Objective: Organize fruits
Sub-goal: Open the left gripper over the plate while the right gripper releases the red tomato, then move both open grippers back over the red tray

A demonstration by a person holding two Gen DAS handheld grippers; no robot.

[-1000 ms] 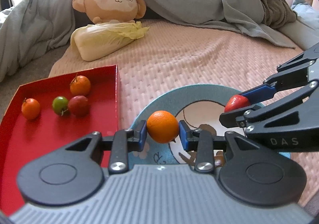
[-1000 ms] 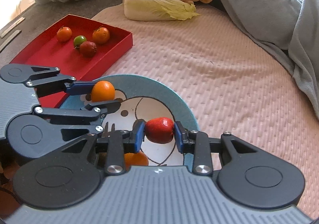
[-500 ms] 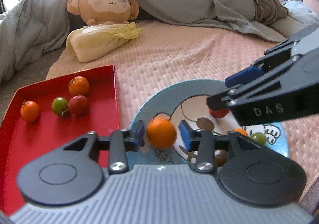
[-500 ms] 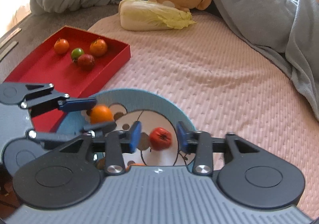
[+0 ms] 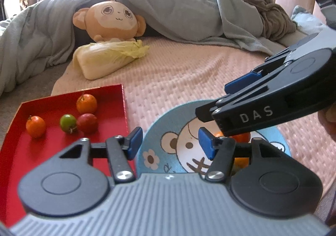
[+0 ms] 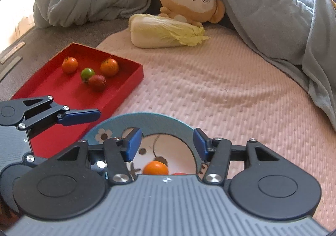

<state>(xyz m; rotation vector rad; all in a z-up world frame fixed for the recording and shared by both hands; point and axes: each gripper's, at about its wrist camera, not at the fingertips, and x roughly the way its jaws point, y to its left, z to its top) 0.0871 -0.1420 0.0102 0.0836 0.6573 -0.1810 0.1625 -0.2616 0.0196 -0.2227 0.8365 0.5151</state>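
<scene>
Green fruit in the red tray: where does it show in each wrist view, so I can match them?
Left wrist: the green fruit sits left of centre in the red tray, touching or nearly touching the dark red fruit to its right.
Right wrist: green fruit upper left, dark red fruit just below-right.
Shared landmark: the cabbage beyond the tray.

Monkey plush against cabbage; grey blanket behind.

Tray left of plate
</scene>
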